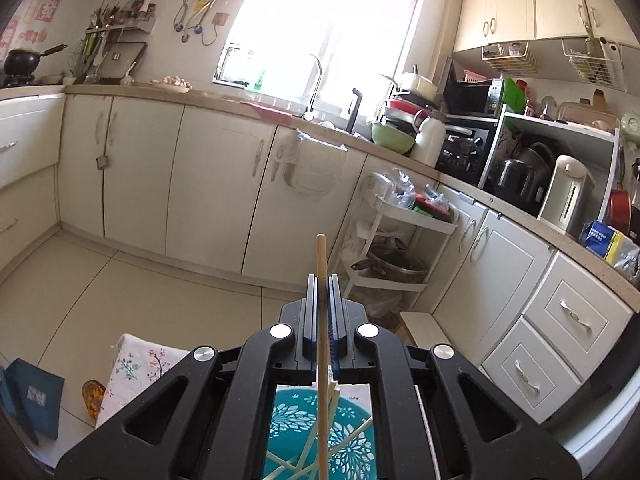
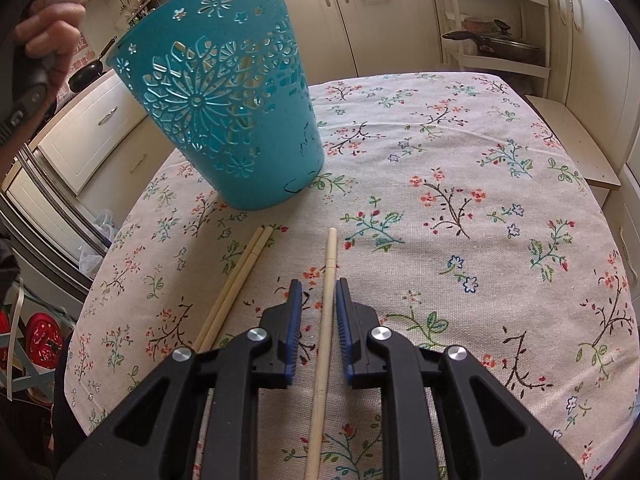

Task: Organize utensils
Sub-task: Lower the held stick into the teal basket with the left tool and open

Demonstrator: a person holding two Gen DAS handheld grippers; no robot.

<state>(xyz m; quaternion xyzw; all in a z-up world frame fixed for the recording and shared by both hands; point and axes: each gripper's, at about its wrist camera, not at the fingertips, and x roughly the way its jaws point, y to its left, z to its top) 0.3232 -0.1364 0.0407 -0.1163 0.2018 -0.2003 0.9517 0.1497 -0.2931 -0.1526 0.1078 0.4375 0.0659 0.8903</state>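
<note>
Daylight is pouring through the window [image 1: 328, 28] onto cream cabinets [image 1: 216, 184], a tiled floor [image 1: 120, 300] and a cluttered counter [image 1: 400, 152].

Basket [image 2: 224, 96]: teal plastic, pierced, matt. Chopsticks [image 2: 326, 320]: pale bare wood, smooth. Tablecloth [image 2: 460, 184]: coarse-woven floral cloth. Right gripper [image 2: 316, 332]: black matt plastic, blue ribbed pads, shiny metal bolts.

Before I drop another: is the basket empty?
No. Several chopsticks lie inside the basket, visible from above in the left wrist view.
</note>
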